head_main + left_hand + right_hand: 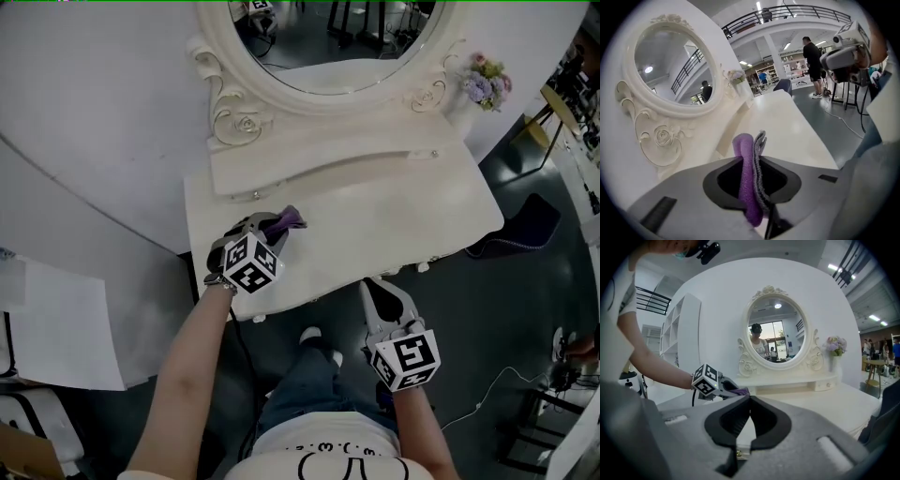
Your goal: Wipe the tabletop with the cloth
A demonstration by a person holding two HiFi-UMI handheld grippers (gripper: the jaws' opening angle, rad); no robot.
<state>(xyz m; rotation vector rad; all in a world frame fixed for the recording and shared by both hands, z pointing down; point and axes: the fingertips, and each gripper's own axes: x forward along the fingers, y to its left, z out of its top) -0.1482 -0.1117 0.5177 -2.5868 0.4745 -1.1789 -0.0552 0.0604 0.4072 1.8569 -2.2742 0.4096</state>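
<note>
**Wipe status: cloth gripped, positioned at left end of tabletop**

**Head view.** The left gripper (277, 226) sits in the centre-left of the frame, over the left end of the white tabletop (403, 220). The purple cloth (289, 220) protrudes from its tips, close to the raised shelf under the mirror (328, 42). The right gripper (378, 289) is in the lower centre, at the front edge of the tabletop, carrying nothing. A vase of flowers (486, 84) stands at the upper right.

**Left gripper view.** The jaws are clamped on the cloth (749, 180), which is folded into a purple layer and a grey layer and stands upright between them. The bare tabletop (785, 124) extends away toward the upper centre of the frame.

**Right gripper view.** The jaws of the right gripper (749, 401) are brought together at the tips with nothing between them. The left gripper (733, 390) appears at centre left with the cloth (740, 391) at its tip. Contact between cloth and tabletop (834, 401) cannot be confirmed: the gripper body hides the point.

**Progress.** The cloth pick-up is complete. The surface shows no marks or streaks, so the area already wiped cannot be determined. Judged from the cloth position at the left end, most of the tabletop, toward the right of the head view, probably remains to be covered.
</note>
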